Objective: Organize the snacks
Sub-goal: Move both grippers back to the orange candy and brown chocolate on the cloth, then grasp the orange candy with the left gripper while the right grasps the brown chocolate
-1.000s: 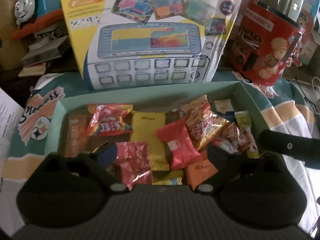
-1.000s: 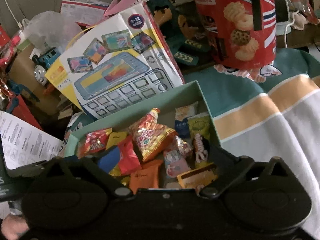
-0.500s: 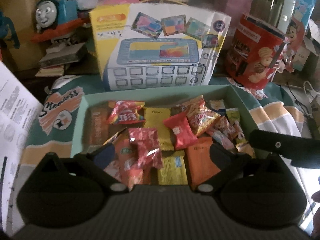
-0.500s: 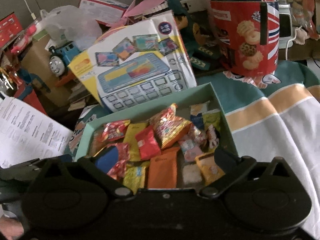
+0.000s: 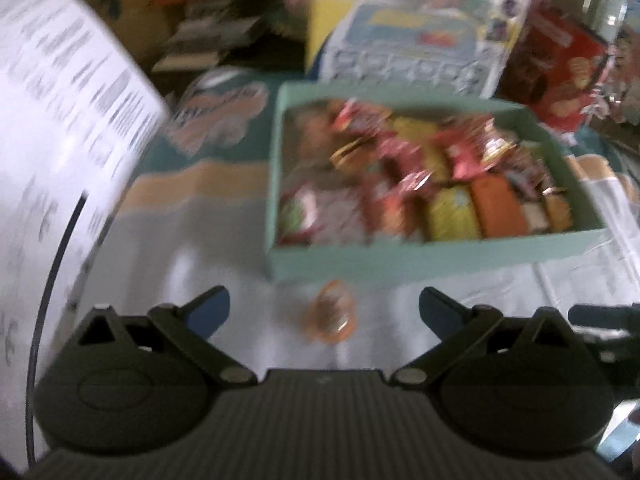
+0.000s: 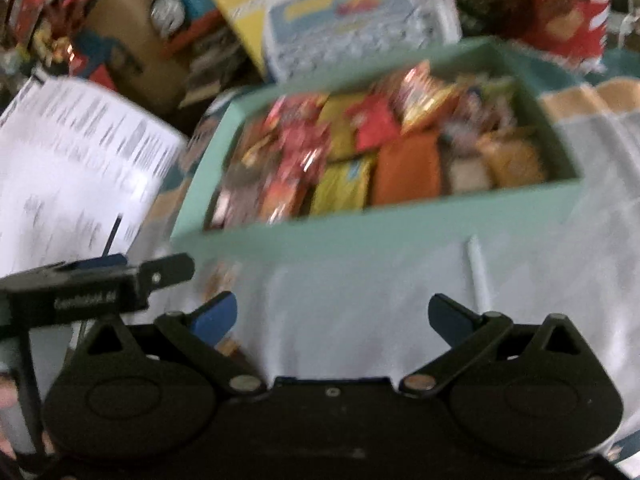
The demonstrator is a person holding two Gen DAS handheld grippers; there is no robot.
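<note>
Lying between the wide-spread fingers of the left gripper (image 5: 324,306), an orange snack (image 5: 333,316) rests on the cloth (image 5: 224,240), near the box (image 5: 420,260) at 12 o'clock. The right gripper (image 6: 332,316) gapes wide, empty.

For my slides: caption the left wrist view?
Open left gripper hovers over a small orange snack lying outside the snack-filled green box.
</note>
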